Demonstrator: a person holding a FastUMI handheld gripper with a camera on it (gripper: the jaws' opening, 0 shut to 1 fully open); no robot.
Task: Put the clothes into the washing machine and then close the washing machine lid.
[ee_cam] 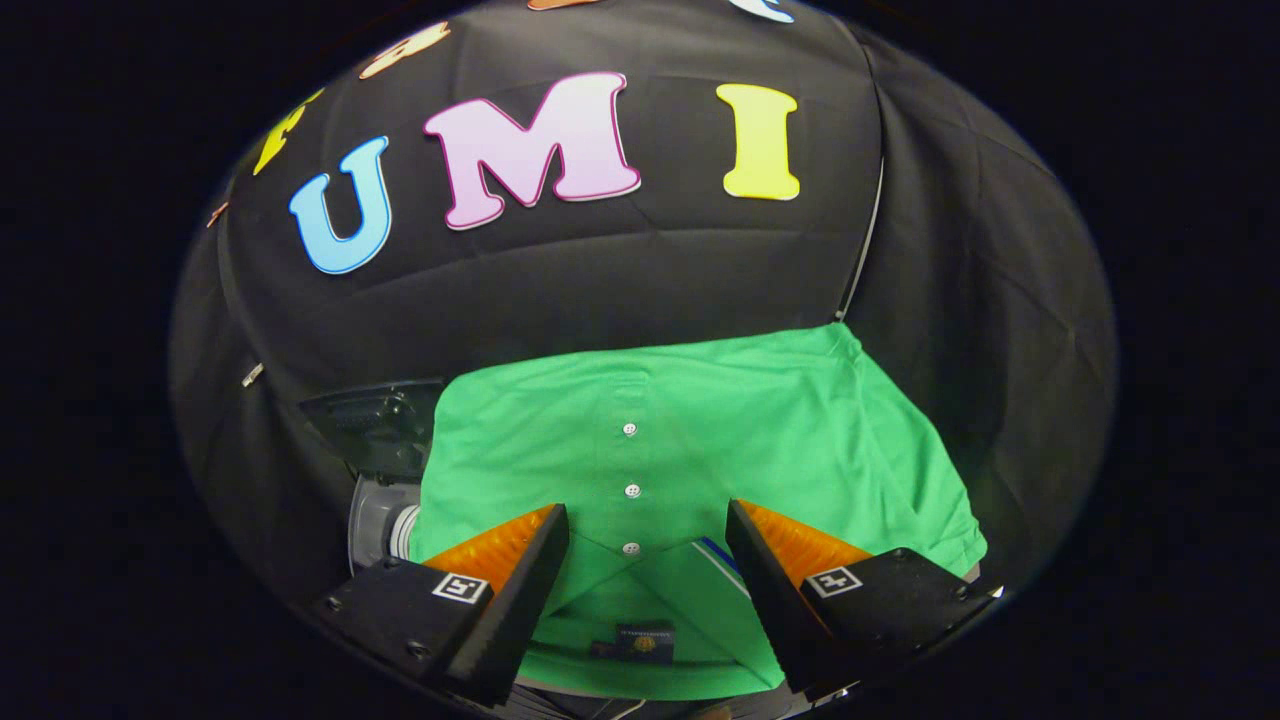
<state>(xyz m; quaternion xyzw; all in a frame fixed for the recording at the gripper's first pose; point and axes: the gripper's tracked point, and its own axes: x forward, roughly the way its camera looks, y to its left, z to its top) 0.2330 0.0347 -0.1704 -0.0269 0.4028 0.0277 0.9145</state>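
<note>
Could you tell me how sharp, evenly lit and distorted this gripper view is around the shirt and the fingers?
Gripper view: the green shirt is sharp and brightly, evenly lit, its buttons crisp and free of glare; fisheye bending curves the shirt's edges and the booth wall; the dim washing machine beside the shirt is hard to read; the open gripper straddles the collar, its fingers in focus.
</note>
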